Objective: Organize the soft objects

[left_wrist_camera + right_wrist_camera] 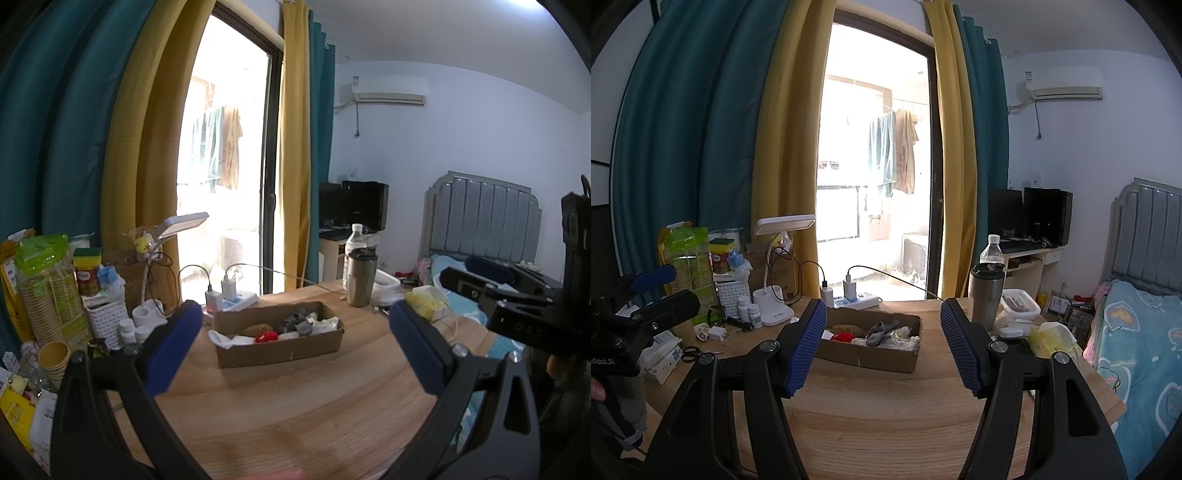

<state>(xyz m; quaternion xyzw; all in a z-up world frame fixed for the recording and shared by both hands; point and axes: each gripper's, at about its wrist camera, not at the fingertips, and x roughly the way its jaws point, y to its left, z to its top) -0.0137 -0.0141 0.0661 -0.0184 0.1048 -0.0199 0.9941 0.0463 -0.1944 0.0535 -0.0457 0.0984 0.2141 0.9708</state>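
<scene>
Both my tools hover above the near edge of the bench point(886, 417), jaws apart and empty: left tool point(295, 350), right tool point(882, 347). Straight ahead, mid-bench, lies the cardboard box point(871, 356) of soft objects point(882, 332), long axis crosswise. Neither tool looks clearly nearer to it.

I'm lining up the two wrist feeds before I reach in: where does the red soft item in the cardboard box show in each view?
Left wrist: the red soft item lies centre frame, at the cardboard box front wall, left of the grey cloth.
Right wrist: the red item sits at the box's left end, beside the left finger.
Shared landmark: the steel tumbler, right of the box.
</scene>
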